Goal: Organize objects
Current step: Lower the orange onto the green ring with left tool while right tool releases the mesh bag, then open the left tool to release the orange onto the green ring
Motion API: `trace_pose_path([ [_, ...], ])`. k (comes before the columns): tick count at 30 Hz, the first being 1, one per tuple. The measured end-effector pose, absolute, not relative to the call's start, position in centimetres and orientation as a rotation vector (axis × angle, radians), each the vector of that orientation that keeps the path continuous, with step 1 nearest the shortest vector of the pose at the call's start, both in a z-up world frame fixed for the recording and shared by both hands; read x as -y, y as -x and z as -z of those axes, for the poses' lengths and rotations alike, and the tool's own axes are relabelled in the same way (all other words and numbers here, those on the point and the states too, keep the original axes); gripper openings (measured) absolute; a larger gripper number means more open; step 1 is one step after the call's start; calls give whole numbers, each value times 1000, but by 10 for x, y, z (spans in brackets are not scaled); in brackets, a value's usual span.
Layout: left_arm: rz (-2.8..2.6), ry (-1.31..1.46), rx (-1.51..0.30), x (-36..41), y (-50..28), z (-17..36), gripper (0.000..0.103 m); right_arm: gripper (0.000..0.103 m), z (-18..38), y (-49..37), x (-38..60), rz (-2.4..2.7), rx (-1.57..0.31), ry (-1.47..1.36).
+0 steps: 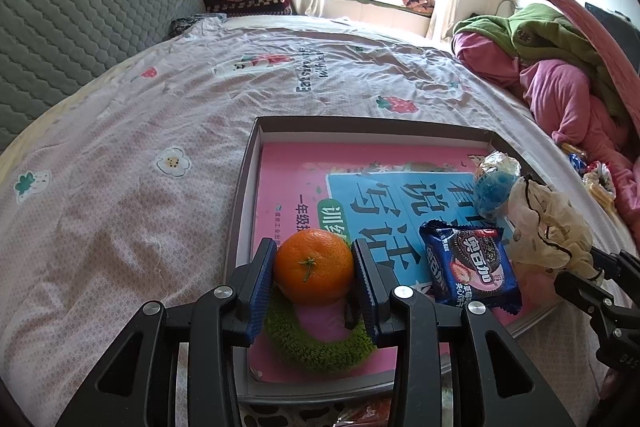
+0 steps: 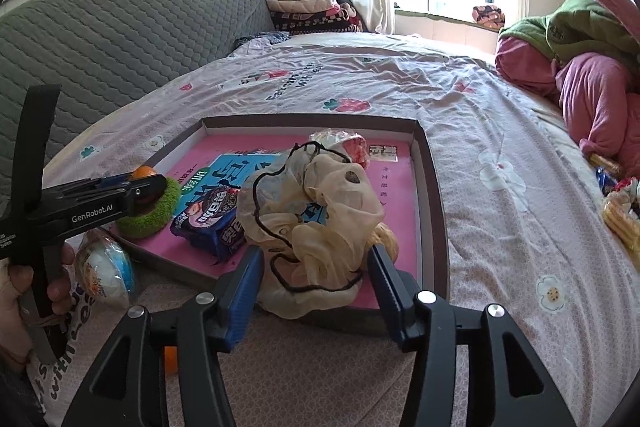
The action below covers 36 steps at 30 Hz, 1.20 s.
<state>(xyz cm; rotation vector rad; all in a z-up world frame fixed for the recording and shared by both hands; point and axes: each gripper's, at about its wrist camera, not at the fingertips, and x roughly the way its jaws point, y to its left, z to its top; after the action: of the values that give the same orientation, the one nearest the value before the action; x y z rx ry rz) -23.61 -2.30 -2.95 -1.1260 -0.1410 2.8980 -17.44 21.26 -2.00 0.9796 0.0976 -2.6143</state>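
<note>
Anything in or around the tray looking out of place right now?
One thing: a wrapped egg-shaped toy lies on the bedspread just outside the tray, beside its near left corner. More wrapped snacks sit loose on the bed, far right.

I see the orange [image 1: 313, 267] above the green scrunchie [image 1: 320, 347] in the tray [image 1: 244, 187], cookie packet [image 1: 472, 267] and cream scrunchie [image 2: 312, 227] alongside.

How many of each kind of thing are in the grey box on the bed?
Hair scrunchies: 2, fuzzy green ring scrunchie, cream chiffon scrunchie with black trim
Wrapped snacks: 2, blue cookie packet, round blue snack in clear wrap
Fruit: 1, round orange fruit
Books: 1, pink paper workbook
Total: 6
Yellowish lump beside the cream scrunchie: too hidden to count.
</note>
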Motion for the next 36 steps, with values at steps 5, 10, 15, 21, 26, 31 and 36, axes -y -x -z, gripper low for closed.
trace_pose_path([
  [5,-2895,1130,129,22,236,31,39,54,14,171,-211,2636,-117,-941],
  [10,-2890,1137,126,22,237,32,40,54,9,170,-216,2670,-100,-921],
  [15,-2887,1146,115,21,236,33,40,54,3,170,-224,2700,-83,-899],
  [21,-2874,1159,102,20,234,33,43,54,0,168,-229,2706,-71,-882],
  [26,-2868,1179,90,20,231,33,47,54,-1,166,-229,2692,-63,-875],
  [31,-2867,1179,104,22,229,31,48,54,-3,164,-227,2687,-69,-865],
  [36,-2876,1164,103,21,226,28,48,54,-4,163,-227,2695,-67,-854],
])
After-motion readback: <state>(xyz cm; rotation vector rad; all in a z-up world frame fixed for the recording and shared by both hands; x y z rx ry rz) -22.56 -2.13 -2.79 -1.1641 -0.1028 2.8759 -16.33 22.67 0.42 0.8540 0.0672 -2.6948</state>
